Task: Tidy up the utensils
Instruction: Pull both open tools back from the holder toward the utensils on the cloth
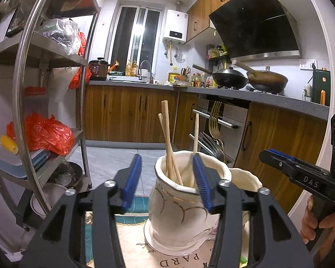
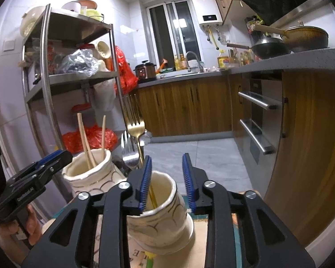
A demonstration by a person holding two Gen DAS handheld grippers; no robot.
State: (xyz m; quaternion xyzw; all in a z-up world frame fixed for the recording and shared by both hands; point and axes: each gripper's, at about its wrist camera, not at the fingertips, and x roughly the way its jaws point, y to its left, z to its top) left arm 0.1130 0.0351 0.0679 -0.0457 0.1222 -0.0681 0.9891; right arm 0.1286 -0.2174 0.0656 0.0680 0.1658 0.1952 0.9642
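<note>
left wrist view: left gripper (image 1: 167,178) jaws spread over the chopstick jar (image 1: 178,207), pinching nothing.
ribbed blue pads (image 1: 202,182) flank the glossy cream ceramic jar with gold scallop lines, wooden chopsticks (image 1: 168,143) leaning inside it. only the right wrist view shows the right gripper (image 2: 167,178) spread above a second jar (image 2: 162,212), a gold fork (image 2: 136,131) standing in it beside the left pad, untouched.

chopsticks' (image 1: 170,147) lower ends hidden in jar (image 1: 178,214), mat lettering (image 1: 178,260) cut off
</note>
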